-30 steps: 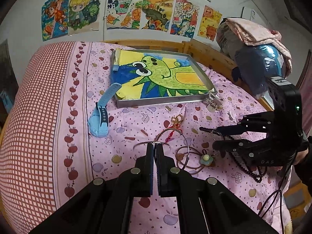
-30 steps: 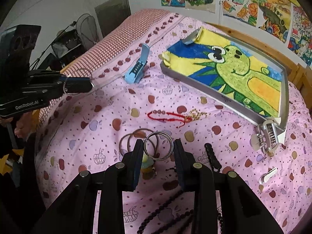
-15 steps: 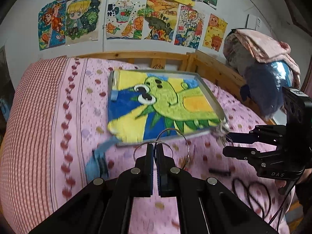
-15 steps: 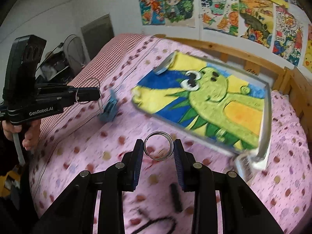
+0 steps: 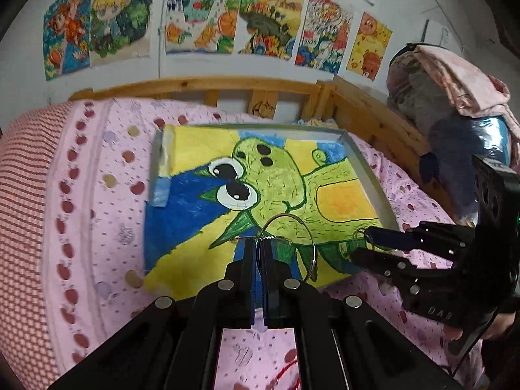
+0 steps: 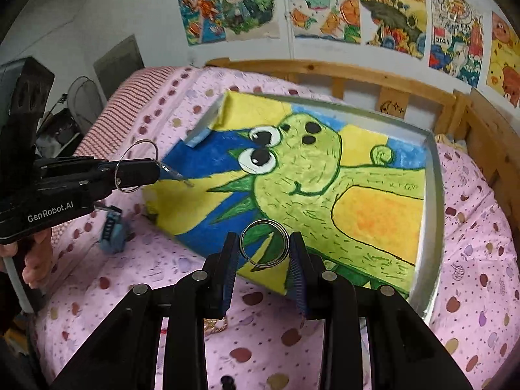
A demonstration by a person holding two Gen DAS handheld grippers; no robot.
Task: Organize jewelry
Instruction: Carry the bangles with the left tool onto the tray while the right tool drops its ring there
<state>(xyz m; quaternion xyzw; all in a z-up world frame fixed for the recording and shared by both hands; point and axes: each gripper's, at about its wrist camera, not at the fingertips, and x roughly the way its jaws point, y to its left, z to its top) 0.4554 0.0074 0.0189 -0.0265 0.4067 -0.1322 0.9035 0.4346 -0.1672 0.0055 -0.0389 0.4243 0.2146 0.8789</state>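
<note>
Bangle point(image 6: 264, 243) clamped between right tool point(image 6: 263, 261) fingers

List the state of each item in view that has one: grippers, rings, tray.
Left gripper: shut on thin hoop, held in the air at the tray's near edge.
Right gripper: shut on coiled ring, gripped across its width.
Tray: lying on bed, lined with a dinosaur drawing, no jewelry visible inside.
</note>
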